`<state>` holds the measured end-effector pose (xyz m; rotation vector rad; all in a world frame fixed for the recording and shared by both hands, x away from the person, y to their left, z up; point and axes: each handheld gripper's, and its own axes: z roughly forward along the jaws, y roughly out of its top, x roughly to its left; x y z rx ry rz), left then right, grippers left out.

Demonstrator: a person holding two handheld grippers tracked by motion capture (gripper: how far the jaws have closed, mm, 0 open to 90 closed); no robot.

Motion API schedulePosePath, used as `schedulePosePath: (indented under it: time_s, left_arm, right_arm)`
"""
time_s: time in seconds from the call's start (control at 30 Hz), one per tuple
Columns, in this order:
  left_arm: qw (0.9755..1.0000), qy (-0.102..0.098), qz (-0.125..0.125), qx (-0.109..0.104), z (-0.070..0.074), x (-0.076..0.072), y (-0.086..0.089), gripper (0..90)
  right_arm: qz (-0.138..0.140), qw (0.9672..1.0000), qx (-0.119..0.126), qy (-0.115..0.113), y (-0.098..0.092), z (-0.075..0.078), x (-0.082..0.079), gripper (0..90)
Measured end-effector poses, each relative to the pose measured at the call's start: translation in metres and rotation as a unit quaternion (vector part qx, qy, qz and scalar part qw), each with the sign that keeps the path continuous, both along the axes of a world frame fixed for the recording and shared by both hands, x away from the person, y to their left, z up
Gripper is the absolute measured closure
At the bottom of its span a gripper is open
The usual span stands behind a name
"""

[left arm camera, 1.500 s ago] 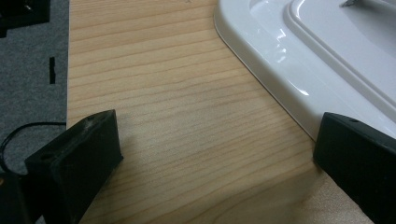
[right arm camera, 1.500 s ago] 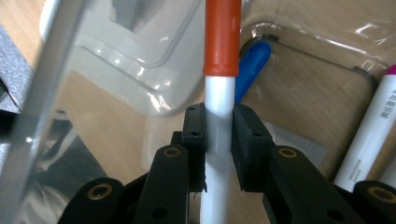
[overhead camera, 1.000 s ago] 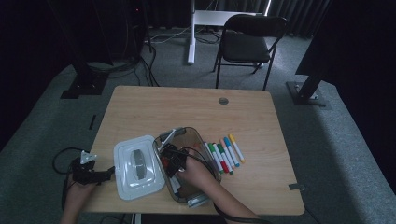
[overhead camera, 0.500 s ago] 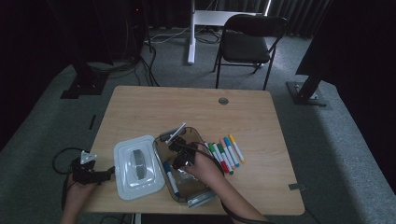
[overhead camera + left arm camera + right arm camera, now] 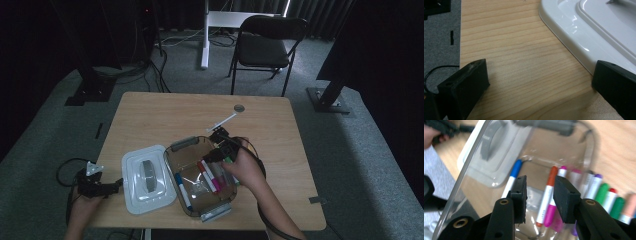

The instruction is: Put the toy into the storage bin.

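At the far left we see the left gripper (image 5: 102, 188) resting at the table (image 5: 150, 115) edge, just left of the white lid (image 5: 145, 185), its jaws spread wide with nothing between them. Right of the lid lies the clear box (image 5: 190, 150), holding a blue marker (image 5: 183, 191), a red marker (image 5: 206, 176) and a pink marker (image 5: 213, 176). The right gripper (image 5: 214, 156) hangs over the box's right side, jaws just opening, empty.

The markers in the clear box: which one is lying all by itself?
The blue-capped marker. It lies alone near the side of the clear box next to the white lid, apart from the red and pink markers bunched together on the other side.
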<state>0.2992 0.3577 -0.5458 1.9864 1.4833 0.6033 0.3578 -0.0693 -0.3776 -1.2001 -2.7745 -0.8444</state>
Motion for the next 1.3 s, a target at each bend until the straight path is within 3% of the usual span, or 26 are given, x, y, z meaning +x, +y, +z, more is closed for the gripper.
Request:
schedulePosePath:
  time_s: [0.1,0.27,0.43,0.73,0.87,1.0,1.07,1.3]
  left_arm:
    - [1.0,0.0,0.0,0.0,0.0,0.0,0.0,1.2]
    - [1.0,0.0,0.001,0.0,0.0,0.0,0.0,1.3]
    - [1.0,0.0,0.0,0.0,0.0,0.0,0.0,1.2]
    - [1.0,0.0,0.001,0.0,0.0,0.0,0.0,1.2]
    - [1.0,0.0,0.001,0.0,0.0,0.0,0.0,1.2]
    - [1.0,0.0,0.001,0.0,0.0,0.0,0.0,1.2]
    - [1.0,0.0,0.001,0.0,0.0,0.0,0.0,1.2]
    - [1.0,0.0,0.001,0.0,0.0,0.0,0.0,1.2]
  right_arm:
    - [-0.024,0.9996,0.011,-0.012,-0.021,0.008,0.006,61.4]
    - [-0.043,0.9986,-0.006,-0.031,-0.041,0.007,0.014,60.3]
    - [-0.06,0.997,-0.026,-0.041,-0.061,-0.004,0.022,60.7]
    - [-0.104,0.9926,-0.055,-0.033,-0.105,-0.034,0.039,63.1]
    - [-0.129,0.989,-0.067,-0.027,-0.121,-0.052,0.046,64.7]
    - [-0.139,0.986,-0.088,-0.028,-0.129,-0.067,0.051,64.6]
    - [-0.147,0.9834,-0.103,-0.027,-0.136,-0.082,0.057,65.1]
    - [-0.156,0.9812,-0.113,-0.004,-0.142,-0.112,0.066,65.5]
